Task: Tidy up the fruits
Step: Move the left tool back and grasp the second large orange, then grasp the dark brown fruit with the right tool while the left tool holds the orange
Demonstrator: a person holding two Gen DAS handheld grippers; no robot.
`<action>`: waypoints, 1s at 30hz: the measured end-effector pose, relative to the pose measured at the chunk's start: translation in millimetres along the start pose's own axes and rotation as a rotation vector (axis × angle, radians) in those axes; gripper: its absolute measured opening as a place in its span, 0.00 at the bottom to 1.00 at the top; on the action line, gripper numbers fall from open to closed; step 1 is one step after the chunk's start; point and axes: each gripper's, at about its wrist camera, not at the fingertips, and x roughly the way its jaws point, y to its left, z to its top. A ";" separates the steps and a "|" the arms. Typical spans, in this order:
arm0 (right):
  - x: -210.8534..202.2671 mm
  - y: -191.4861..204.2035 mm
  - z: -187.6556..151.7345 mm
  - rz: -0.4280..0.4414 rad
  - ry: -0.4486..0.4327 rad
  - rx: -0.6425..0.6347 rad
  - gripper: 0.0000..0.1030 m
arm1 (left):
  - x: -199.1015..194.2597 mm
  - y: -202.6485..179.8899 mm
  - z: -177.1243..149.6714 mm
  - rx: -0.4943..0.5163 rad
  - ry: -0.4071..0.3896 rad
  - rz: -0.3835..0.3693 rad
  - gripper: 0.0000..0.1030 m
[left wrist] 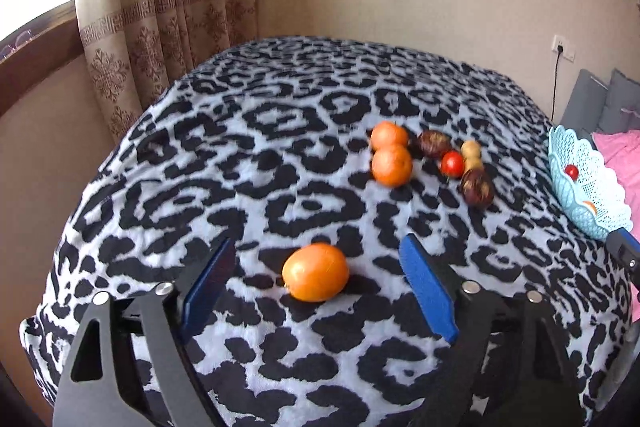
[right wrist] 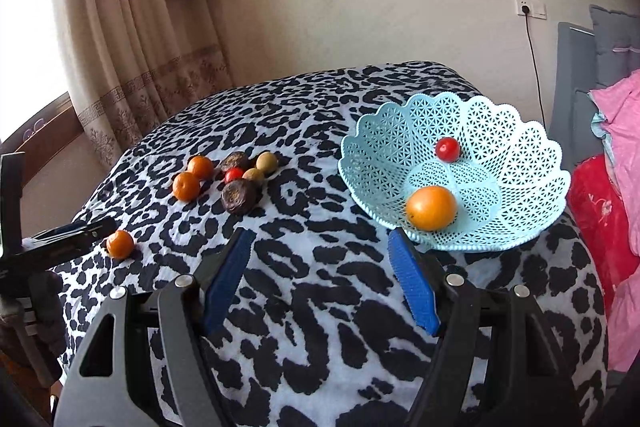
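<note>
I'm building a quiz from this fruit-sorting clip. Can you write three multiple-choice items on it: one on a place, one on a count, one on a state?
1. Where is the lone orange nearest the left gripper?
A in the basket
B on the patterned blanket
C on the pink bedding

2. How many fruits lie in the light blue lattice plastic basket?
A none
B two
C four

3. How is the right gripper?
A open, empty
B shut on a tomato
C shut on the rim

Key: B, the lone orange rests on the black-and-white patterned blanket before the left gripper; B, the basket holds one orange fruit and one small red tomato; A, the right gripper holds nothing.
</note>
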 end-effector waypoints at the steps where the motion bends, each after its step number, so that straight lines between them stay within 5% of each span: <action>1: 1.2 1.6 -1.0 0.000 0.005 -0.002 0.71 | 3.4 1.5 -1.3 -0.002 0.012 -0.002 0.75; 5: 4.4 6.5 -4.2 0.004 0.019 -0.004 0.71 | 17.2 7.8 -5.1 -0.013 0.059 -0.018 0.65; 13: 11.5 15.3 -7.0 0.011 0.042 -0.012 0.71 | 36.4 14.7 -11.1 -0.026 0.107 -0.036 0.60; 20: 18.2 23.2 -8.3 0.022 0.062 -0.017 0.71 | 41.3 10.6 -11.4 -0.006 0.118 -0.067 0.43; 30: 33.0 40.0 3.4 0.049 0.105 -0.054 0.71 | 32.8 10.2 -15.5 -0.007 0.061 -0.029 0.41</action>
